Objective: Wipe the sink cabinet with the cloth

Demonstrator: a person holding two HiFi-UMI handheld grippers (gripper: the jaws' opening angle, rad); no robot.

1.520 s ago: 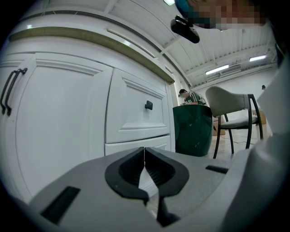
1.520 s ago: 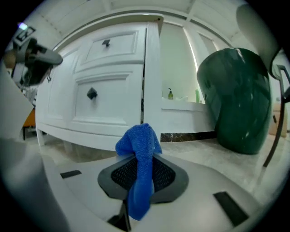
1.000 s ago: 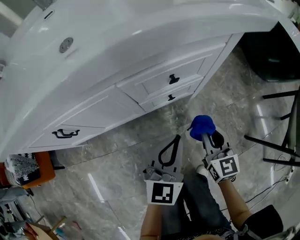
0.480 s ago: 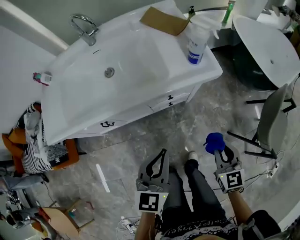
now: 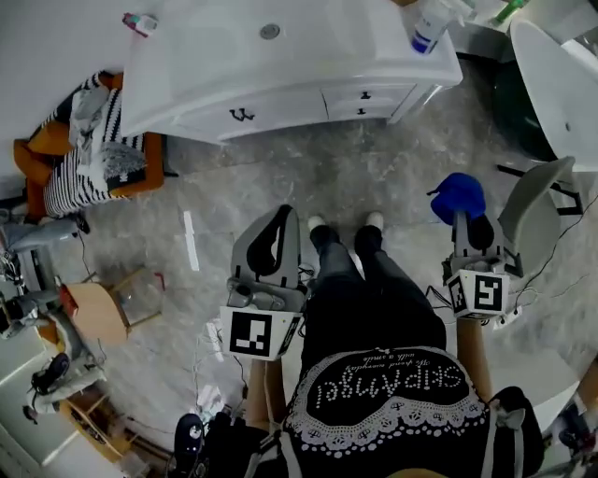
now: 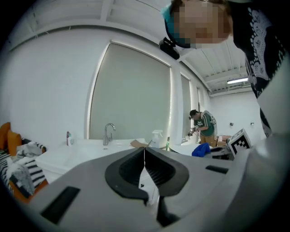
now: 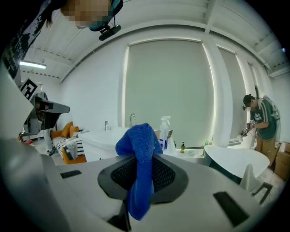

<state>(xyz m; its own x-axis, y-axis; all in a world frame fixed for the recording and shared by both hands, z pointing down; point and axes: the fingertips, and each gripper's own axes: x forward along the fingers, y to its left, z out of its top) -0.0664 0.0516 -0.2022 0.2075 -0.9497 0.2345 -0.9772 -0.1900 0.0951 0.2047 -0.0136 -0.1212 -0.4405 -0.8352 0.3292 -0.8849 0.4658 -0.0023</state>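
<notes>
Grey marbled floor (image 5: 374,177) was seen under the person's legs (image 5: 364,271), with a gripper held on either side of them. The left gripper (image 5: 282,217) was held with its jaws pressed together and nothing between them. The right gripper (image 5: 464,222) was clamped on the blue cloth (image 5: 458,194), which was bunched above the jaws and hung down between them. Farther off, well apart from both grippers, the white sink cabinet (image 5: 280,105) was seen, with a spray bottle (image 5: 428,26) at the right end of its top.
</notes>
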